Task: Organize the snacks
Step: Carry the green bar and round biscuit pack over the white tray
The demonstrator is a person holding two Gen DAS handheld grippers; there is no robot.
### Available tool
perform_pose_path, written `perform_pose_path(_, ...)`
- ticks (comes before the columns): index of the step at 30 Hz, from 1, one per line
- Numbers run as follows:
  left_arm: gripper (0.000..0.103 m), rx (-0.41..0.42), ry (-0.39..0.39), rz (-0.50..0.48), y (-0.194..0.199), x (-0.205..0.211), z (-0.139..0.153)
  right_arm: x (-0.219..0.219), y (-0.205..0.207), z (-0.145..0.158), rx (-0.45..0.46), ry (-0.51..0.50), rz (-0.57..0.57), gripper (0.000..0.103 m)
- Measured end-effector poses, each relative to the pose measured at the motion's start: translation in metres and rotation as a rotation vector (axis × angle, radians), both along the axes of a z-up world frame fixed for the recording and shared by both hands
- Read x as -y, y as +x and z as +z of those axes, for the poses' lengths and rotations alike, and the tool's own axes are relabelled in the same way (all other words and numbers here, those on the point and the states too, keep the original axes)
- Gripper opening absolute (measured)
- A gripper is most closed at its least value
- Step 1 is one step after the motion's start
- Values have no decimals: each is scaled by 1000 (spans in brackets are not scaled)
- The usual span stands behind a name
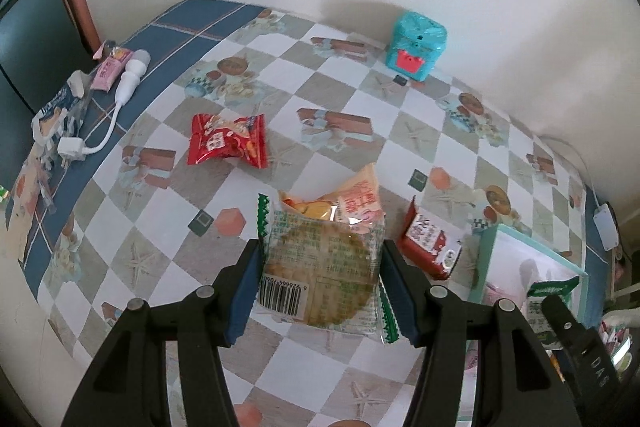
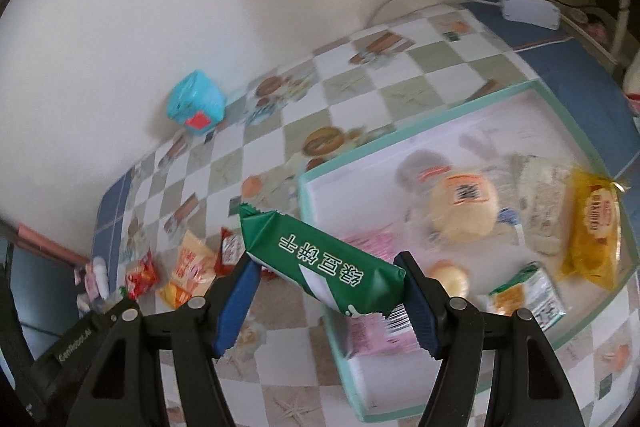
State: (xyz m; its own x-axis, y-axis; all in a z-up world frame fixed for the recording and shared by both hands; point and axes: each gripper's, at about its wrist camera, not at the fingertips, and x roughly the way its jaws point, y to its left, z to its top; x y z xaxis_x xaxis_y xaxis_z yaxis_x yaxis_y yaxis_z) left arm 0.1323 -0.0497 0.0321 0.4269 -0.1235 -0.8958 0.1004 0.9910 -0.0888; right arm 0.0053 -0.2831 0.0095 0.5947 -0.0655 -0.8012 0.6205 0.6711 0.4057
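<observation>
My left gripper (image 1: 320,277) is shut on a clear-wrapped round cracker packet (image 1: 320,273), held above the checkered tablecloth (image 1: 340,99). Just past it lie an orange snack bag (image 1: 352,201) and a red packet (image 1: 428,243). Another red packet (image 1: 228,141) rests farther left. My right gripper (image 2: 326,275) is shut on a green biscuit packet (image 2: 320,263), held at the near left corner of the shallow teal-rimmed box (image 2: 472,107). Several snacks lie in that box: a round bun (image 2: 464,207), a yellow packet (image 2: 592,231), a small green-and-orange packet (image 2: 528,297).
A teal cube box (image 1: 416,45) stands against the wall at the back. A white cable with plug (image 1: 112,115), a pink tube (image 1: 112,69) and clear wrappers (image 1: 56,115) sit on the blue left edge. A white adapter (image 2: 530,9) and cord lie at the far right.
</observation>
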Motion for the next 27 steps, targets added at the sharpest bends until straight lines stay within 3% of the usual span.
perform_pose_path(11,60,24,22,-75,-16,42,10,54,-36,-3,8,50,-140,71)
perform_pose_path(19,60,45,68,-187,-36,89,12,90,-62,-7,7,78,-239,71)
perform_pose_path(27,60,20,51,-298,-50,134,6,111,-76,-12,4,109,-281,71)
